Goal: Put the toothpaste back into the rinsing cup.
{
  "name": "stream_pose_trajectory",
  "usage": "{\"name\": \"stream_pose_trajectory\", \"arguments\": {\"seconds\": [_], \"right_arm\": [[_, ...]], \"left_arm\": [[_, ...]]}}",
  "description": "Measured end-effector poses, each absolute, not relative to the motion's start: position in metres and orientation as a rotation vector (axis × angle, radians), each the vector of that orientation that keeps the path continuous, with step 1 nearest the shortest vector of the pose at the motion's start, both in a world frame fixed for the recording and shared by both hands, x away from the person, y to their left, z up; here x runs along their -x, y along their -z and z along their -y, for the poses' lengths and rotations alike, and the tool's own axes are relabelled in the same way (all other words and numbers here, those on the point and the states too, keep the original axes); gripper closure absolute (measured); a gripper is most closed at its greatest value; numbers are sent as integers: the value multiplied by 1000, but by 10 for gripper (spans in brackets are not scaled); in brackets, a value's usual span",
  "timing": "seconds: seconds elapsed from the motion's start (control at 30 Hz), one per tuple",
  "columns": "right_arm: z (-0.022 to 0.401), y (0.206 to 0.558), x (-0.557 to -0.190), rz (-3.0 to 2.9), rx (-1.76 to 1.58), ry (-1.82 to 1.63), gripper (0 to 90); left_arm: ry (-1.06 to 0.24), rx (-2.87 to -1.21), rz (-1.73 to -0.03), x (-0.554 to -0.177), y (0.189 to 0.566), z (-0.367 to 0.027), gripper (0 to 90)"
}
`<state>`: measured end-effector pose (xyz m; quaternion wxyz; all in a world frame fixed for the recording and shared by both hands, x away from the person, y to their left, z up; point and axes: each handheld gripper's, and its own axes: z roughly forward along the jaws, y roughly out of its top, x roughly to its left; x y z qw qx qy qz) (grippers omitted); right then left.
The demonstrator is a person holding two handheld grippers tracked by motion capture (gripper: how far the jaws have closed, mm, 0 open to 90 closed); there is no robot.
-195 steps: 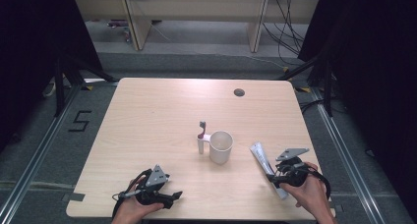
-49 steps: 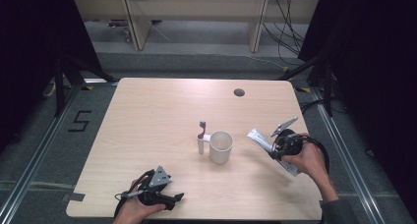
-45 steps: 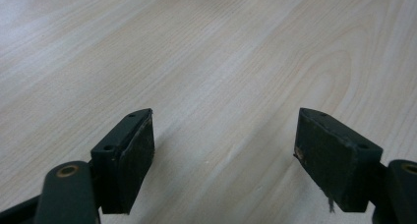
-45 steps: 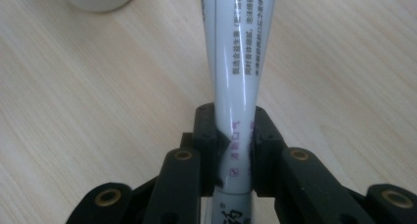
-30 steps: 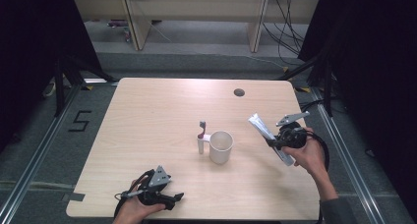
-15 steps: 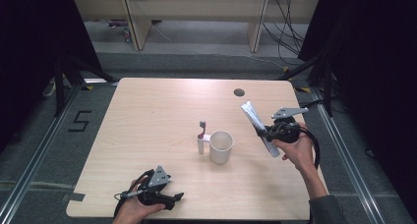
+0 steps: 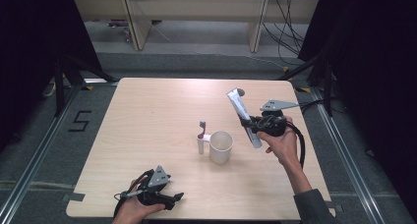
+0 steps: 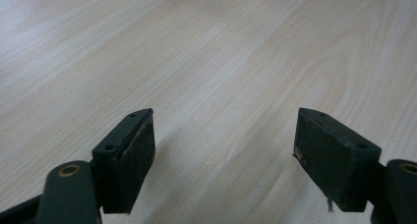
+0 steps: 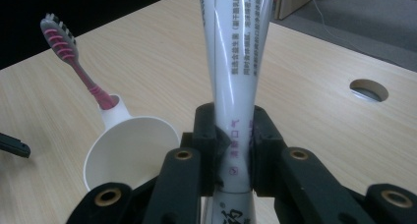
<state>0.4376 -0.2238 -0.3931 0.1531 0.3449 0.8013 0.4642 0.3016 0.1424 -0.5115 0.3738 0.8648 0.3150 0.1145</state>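
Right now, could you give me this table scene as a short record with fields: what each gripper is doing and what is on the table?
right gripper: shut on toothpaste tube, held off the table beside the cup
left gripper: open, nothing between its pads, low over the table
cup: white, upright, mid-table
toothbrush: pink and grey, standing in the cup's side holder, bristles up

The flat white plastic toothpaste tube (image 9: 230, 86) carries purple and grey print (small lettering); the round cup (image 9: 130, 153) is white, its toothbrush (image 9: 74, 57) pink-striped.
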Motion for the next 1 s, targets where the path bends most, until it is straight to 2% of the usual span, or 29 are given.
{"name": "stream_pose_trajectory", "arguments": {"seconds": [0.57, 1.0], "right_arm": [[191, 383, -444, -2258, -960, -1482, 775], [164, 391, -448, -2264, -918, -1555, 774]], "left_arm": [[-297, -2212, -816, -303, 512, -143, 234], [-289, -2201, -815, -301, 511, -143, 234]]}}
